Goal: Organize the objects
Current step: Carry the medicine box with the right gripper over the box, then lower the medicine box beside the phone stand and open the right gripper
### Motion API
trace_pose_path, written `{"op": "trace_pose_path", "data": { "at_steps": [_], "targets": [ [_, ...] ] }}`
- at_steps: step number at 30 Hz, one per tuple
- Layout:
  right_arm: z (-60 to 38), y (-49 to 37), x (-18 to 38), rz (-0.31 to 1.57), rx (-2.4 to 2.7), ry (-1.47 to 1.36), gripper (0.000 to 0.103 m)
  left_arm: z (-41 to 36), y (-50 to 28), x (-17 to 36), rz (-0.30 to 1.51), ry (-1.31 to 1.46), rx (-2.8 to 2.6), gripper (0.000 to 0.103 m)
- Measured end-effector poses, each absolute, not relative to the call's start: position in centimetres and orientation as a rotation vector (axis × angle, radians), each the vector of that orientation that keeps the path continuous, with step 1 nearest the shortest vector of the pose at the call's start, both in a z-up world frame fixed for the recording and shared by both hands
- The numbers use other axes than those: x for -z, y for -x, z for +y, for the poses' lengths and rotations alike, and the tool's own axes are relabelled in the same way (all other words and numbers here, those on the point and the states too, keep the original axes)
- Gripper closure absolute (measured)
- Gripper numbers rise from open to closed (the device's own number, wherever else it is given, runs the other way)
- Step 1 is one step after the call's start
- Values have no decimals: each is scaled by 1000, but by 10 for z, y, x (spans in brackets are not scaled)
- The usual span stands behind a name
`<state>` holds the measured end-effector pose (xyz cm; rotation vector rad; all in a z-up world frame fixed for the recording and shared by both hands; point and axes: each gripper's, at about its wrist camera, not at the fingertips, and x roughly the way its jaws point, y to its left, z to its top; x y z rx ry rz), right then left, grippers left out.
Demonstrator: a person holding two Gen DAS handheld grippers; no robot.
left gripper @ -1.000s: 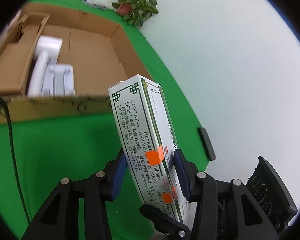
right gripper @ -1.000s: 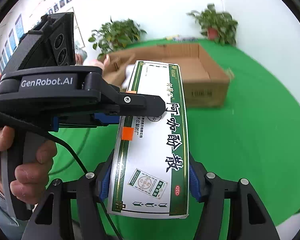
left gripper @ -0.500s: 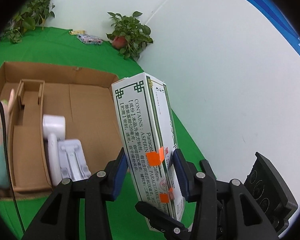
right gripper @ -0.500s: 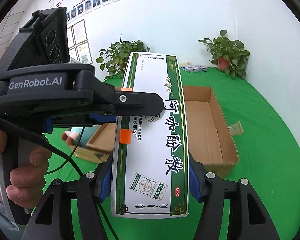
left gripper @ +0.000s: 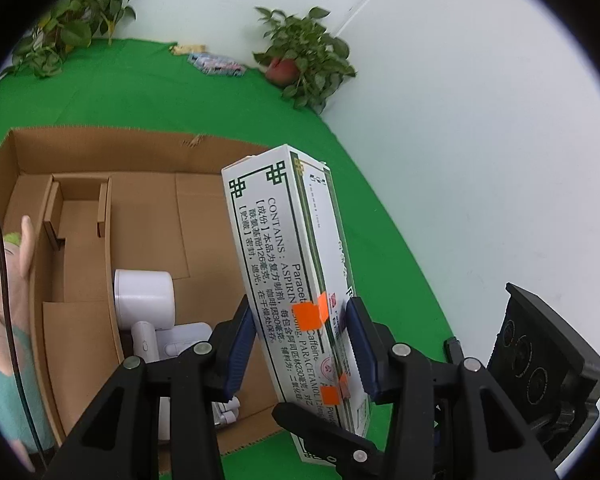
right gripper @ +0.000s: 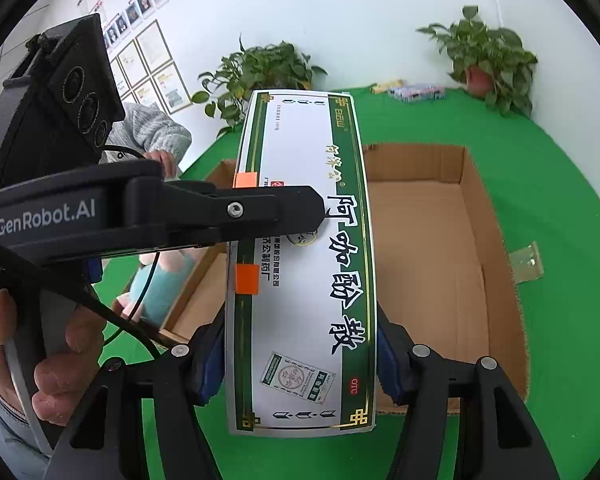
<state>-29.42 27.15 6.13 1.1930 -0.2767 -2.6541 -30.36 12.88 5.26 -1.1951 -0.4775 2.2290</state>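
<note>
A white and green medicine box [left gripper: 296, 280] with orange stickers is held in the air by both grippers. My left gripper [left gripper: 302, 344] is shut on its narrow sides. My right gripper [right gripper: 300, 356] is shut on its lower end, across the broad printed face [right gripper: 304, 264]. The left gripper's finger [right gripper: 236, 210] crosses that face in the right wrist view. An open cardboard box [left gripper: 148, 208] lies below and beyond on the green cloth; it also shows in the right wrist view [right gripper: 496, 256]. White devices [left gripper: 144, 296] lie inside it.
A plush toy in pink and teal [left gripper: 0, 320] leans at the box's left side. Potted plants [left gripper: 300, 60] and small packets [left gripper: 216, 64] stand at the table's far edge by the white wall. A person's hand [right gripper: 44, 344] holds the left gripper's handle.
Both grippers have carried the medicine box up and forward, so the open cardboard box now lies below it and its inside shows more fully. The grip on the box is unchanged.
</note>
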Motion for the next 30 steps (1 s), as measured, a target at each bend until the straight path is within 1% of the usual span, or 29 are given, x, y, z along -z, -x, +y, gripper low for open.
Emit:
{"op": "trace_pose_path", "data": {
  "at_steps": [7,19,24,30],
  "targets": [
    [283,313,-13,-351,2589,-1337,44,139,330,-2,-496,1332,-2168,59],
    [317,355,59,-440,2568,-1537,45,153,365,49,-551,1506,-2068,57],
    [320,357,67,-411,2606,-1565,44,149,368,47,-557,1511,-2079,53],
    [319,364,74,-339,2651,-1624,44,123,351,8,-492,1377,-2250,53]
  ]
}}
